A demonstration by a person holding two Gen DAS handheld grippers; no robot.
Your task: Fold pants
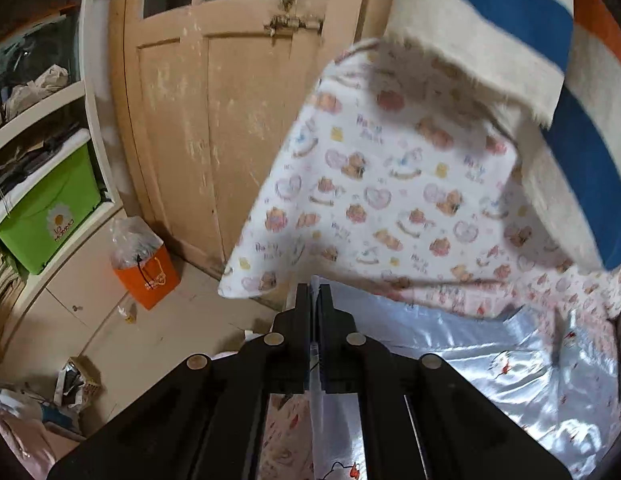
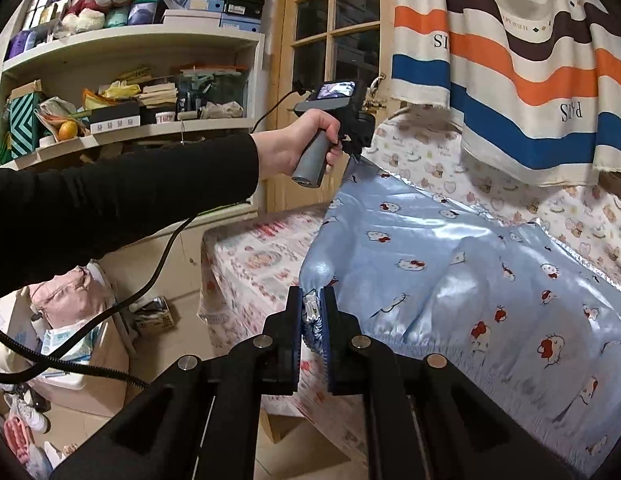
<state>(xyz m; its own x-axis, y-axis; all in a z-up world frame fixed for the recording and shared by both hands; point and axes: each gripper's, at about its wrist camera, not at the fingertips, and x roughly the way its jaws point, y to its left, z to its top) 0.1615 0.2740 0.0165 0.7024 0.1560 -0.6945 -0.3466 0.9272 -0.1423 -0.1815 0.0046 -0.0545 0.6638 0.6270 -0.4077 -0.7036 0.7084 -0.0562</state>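
The pants are shiny light-blue satin with a cartoon cat print, spread over a table covered by a pink-printed cloth. My right gripper is shut on the gathered elastic waistband at the near left corner. My left gripper is shut on a thin edge of the pants at the far corner. In the right wrist view the left gripper shows in a hand, held above the table's far left end. The pants are stretched between the two grippers.
A striped curtain hangs over the back of the table. A white cloth with bear print covers the far part. A wooden door, shelves, an orange bag and floor clutter lie left.
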